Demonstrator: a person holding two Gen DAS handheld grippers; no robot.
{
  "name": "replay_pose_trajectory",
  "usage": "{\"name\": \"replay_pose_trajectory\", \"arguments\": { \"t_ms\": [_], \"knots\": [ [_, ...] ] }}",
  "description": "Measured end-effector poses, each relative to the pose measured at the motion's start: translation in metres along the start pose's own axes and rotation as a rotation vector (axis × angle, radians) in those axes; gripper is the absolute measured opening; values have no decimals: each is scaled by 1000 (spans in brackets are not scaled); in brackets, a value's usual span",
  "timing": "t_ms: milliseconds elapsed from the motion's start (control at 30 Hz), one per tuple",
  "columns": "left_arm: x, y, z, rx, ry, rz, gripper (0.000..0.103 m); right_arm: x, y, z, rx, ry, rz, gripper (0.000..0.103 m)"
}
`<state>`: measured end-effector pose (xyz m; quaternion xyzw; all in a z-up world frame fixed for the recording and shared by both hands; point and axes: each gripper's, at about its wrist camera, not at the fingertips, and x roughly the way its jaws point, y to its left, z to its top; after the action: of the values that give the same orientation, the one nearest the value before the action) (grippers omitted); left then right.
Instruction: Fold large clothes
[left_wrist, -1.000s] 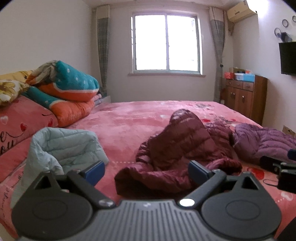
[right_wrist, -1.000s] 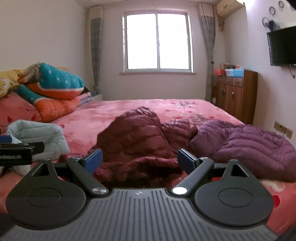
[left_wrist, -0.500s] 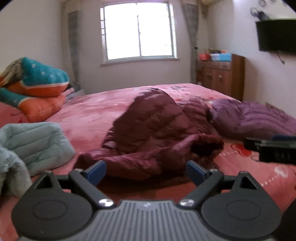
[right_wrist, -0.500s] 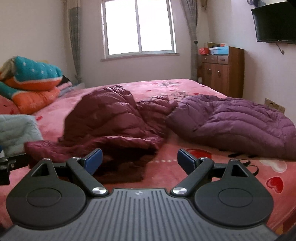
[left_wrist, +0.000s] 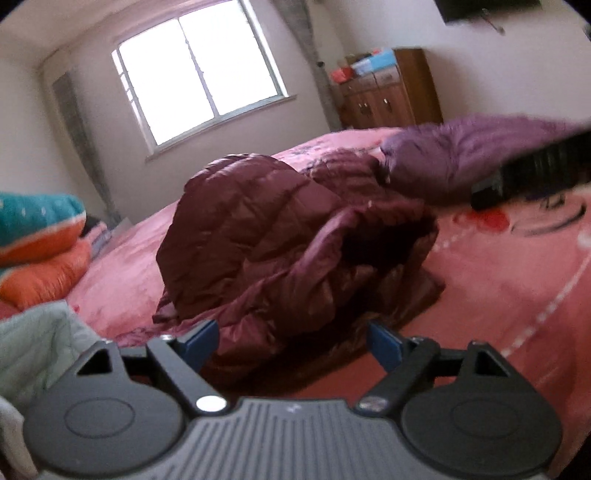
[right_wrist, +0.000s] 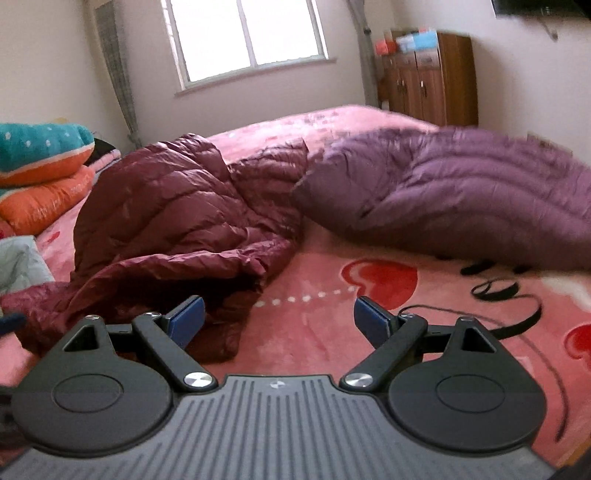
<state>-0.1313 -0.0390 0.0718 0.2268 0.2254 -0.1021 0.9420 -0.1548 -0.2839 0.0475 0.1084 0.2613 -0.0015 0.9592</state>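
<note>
A crumpled maroon puffer jacket (left_wrist: 280, 236) (right_wrist: 173, 221) lies heaped in the middle of the pink bed (left_wrist: 517, 288) (right_wrist: 314, 325). My left gripper (left_wrist: 291, 341) hangs low just in front of its near edge. Its jaws are wide and closing, with the jacket's hem between the blue pads but not pressed. My right gripper (right_wrist: 279, 319) is open over the bedspread, its left pad beside the jacket's near sleeve. A purple puffer jacket (right_wrist: 461, 199) (left_wrist: 461, 155) lies to the right. The right gripper shows as a dark blurred bar (left_wrist: 535, 173) in the left wrist view.
A pale green quilted garment (left_wrist: 33, 350) (right_wrist: 18, 262) lies at the left. Folded orange and teal bedding (left_wrist: 37, 243) (right_wrist: 44, 173) is stacked at the bed's head. A black strap (right_wrist: 495, 291) lies on the spread at the right. A wooden cabinet (right_wrist: 432, 88) stands by the far wall.
Both grippers have sunk and come closer to the maroon jacket, which now fills more of each view. The left view has rolled, so the room looks tilted. The left jaws have narrowed slightly.
</note>
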Motion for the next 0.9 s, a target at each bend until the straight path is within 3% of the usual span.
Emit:
{"name": "replay_pose_trajectory", "arguments": {
  "t_ms": [467,633,700,900],
  "knots": [
    [57,-22,-1,307,24,104,81,53,-4,18,38,77,81,103],
    [70,-23,3,361,41,105,68,71,-11,26,67,86,108,103],
    [76,-20,7,340,55,99,55,77,-15,28,94,92,131,103],
    [85,-13,5,295,82,85,43,105,-31,36,244,126,218,103]
  ]
}}
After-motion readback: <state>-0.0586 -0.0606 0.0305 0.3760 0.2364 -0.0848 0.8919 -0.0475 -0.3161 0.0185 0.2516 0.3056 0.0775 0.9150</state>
